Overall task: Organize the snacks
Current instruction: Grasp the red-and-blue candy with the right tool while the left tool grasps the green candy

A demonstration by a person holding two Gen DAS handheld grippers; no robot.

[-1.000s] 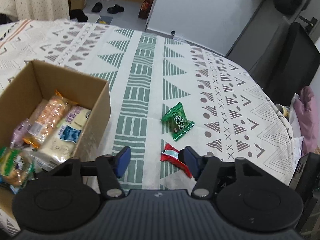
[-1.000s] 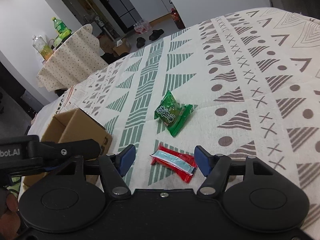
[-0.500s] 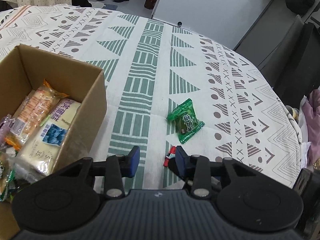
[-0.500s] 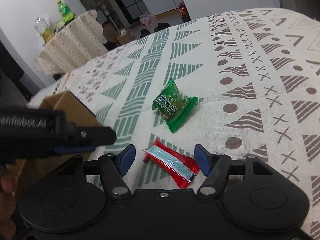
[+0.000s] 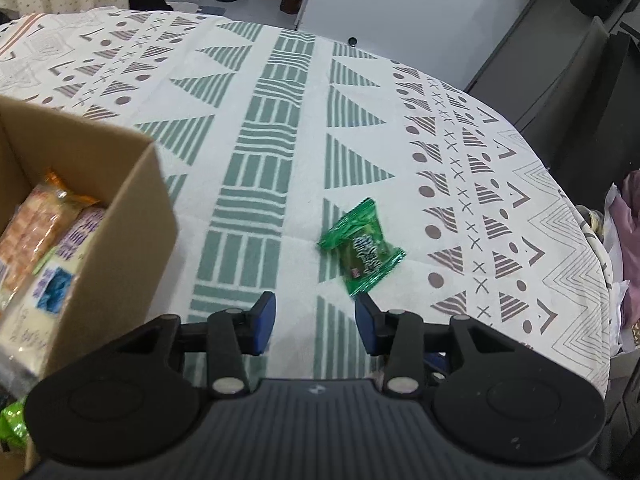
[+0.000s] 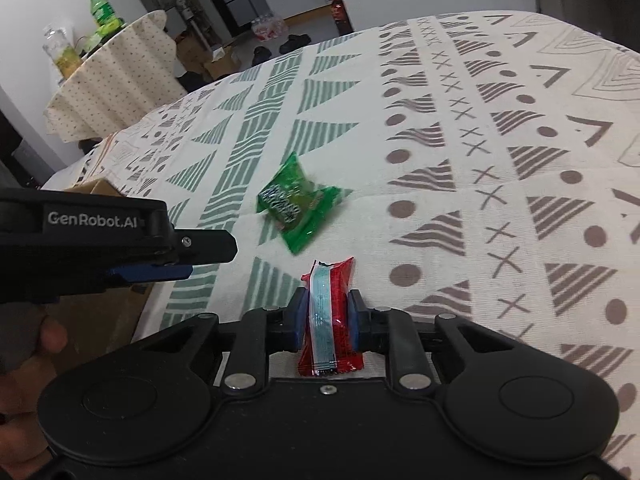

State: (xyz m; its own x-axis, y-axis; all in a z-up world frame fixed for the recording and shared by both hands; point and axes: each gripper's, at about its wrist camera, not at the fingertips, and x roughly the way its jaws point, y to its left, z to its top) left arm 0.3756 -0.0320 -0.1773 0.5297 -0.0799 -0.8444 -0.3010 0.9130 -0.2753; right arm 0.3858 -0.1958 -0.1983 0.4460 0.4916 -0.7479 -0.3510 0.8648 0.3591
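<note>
Clamped now between the blue pads of the right gripper [image 6: 328,320], the red snack packet [image 6: 331,312] that lay flat between wide-spread fingers half a second ago stands on edge, its upper end poking past the fingertips. Under both tools spreads the patterned tablecloth [image 5: 280,128], white with green and brown triangles, bars and crosses. To the left of the left gripper [image 5: 315,322] sits the open cardboard box [image 5: 132,232], with wrapped snacks inside it, an orange pack against the far wall. That gripper holds nothing, its jaws parted by a moderate gap wider than half a second back. Just ahead of its right fingertip, and ahead and slightly left of the right gripper, the green snack packet [image 5: 362,250] lies flat on the cloth, apart from both tools.
</note>
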